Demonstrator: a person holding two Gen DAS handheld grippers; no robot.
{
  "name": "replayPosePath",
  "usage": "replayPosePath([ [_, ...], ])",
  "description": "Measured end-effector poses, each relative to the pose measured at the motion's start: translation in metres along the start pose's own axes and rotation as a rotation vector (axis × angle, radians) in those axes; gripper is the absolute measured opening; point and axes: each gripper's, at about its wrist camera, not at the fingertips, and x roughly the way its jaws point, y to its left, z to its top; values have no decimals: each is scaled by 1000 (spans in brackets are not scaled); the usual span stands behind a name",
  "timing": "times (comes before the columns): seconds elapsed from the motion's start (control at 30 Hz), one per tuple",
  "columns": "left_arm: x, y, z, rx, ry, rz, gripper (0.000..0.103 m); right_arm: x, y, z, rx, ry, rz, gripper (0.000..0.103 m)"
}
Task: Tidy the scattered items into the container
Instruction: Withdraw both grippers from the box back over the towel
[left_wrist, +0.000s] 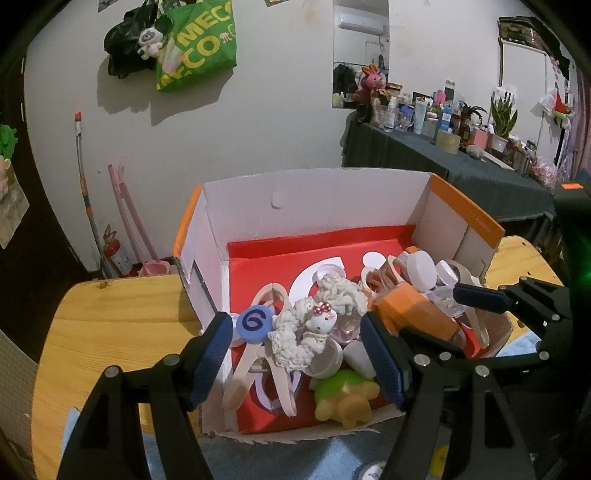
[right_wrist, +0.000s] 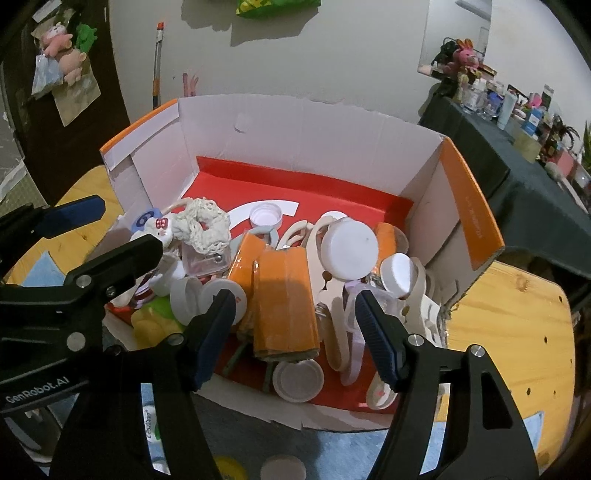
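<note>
Cardboard forms the container: a white-walled box (left_wrist: 314, 199) with orange outer flaps and a red floor, standing on a wooden tabletop (left_wrist: 110, 317) against its far edge. The box holds the gathered items. A white crocheted scrunchie (left_wrist: 306, 325) with a small doll face lies near the front left corner, touching a blue cap (left_wrist: 254, 322) marked with a swirl. A green and yellow toy (left_wrist: 347, 398) rests against the front wall. An orange packet (right_wrist: 284, 299) lies at the middle of the floor, with a white round lid (right_wrist: 349, 247) just behind it and beige straps (right_wrist: 340, 332) beside it on the right.

The left gripper (left_wrist: 295, 362) hovers above the front left corner, fingers apart, nothing between them. The right gripper (right_wrist: 295, 332) hovers above the orange packet, fingers apart and clear of it.
</note>
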Motion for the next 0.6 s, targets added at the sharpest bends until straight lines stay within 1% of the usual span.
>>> replayPosePath([
  [0.27, -28, -1, 4, 6, -38, 4, 75, -25, 3, 2, 2, -40, 6, 66],
  [0.37, -42, -2, 5, 7, -59, 6, 80, -36, 5, 2, 1, -56, 8, 66],
  [0.6, -79, -5, 3, 18, -104, 6, 80, -66, 13, -2, -1, -96, 8, 66],
])
